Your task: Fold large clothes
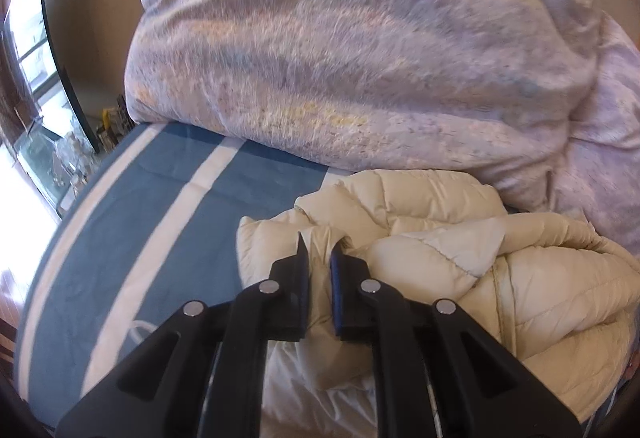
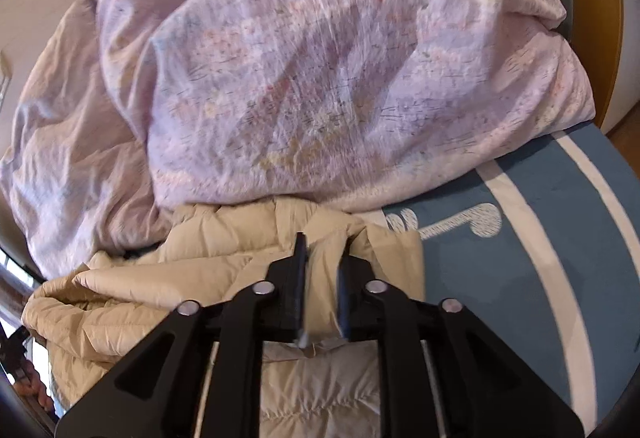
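A cream quilted puffer jacket lies crumpled on a blue bed sheet with white stripes. My left gripper is at the jacket's left edge, its jaws nearly together and pinching a fold of the cream fabric. In the right wrist view the same jacket fills the lower left. My right gripper is at its right edge, beside the sheet. Its jaws stand a little apart with a fold of jacket loose between them.
A bulky pink patterned duvet is heaped right behind the jacket and takes up the far half of the bed. A bright window and small clutter sit beyond the bed's left edge. Bare sheet shows on both sides of the jacket.
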A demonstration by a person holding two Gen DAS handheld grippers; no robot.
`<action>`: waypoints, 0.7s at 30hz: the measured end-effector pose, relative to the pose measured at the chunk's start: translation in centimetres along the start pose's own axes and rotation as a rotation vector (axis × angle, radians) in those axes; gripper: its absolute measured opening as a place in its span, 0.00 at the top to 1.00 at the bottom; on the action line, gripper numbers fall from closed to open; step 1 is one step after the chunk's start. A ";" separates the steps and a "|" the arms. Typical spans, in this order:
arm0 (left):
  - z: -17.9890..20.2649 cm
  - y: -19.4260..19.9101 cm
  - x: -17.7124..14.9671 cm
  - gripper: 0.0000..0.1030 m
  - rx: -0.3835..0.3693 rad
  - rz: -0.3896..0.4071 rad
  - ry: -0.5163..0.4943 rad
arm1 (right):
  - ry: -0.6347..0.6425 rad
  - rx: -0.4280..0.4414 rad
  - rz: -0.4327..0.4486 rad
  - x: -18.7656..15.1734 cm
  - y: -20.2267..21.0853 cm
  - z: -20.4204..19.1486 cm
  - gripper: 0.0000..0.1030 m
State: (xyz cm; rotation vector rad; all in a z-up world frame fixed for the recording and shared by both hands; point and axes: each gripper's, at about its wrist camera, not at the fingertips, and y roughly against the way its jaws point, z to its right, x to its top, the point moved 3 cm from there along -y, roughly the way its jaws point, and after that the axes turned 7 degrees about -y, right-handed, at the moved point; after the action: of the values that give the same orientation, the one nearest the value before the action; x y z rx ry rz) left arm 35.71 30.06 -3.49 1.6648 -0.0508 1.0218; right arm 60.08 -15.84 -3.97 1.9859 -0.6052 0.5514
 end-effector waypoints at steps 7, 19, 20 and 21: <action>-0.4 -0.4 1.1 0.44 -0.015 0.046 0.072 | -0.030 0.041 0.181 0.4 2.6 0.1 0.20; -2.9 6.9 -1.5 0.16 -0.087 0.215 0.146 | 0.242 0.081 0.111 -4.6 5.6 -1.7 0.45; -2.8 7.3 -1.6 0.16 -0.083 0.226 0.139 | 0.253 0.072 0.102 -4.9 5.3 -1.8 0.45; -2.5 7.7 -1.6 0.16 -0.086 0.230 0.118 | 0.264 0.051 0.089 -5.2 4.8 -1.9 0.46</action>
State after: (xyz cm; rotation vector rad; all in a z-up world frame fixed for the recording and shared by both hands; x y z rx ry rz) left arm 29.23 28.52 1.44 1.5427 -0.2092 1.2717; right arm 52.81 -15.21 -3.10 1.8982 -0.5212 0.8754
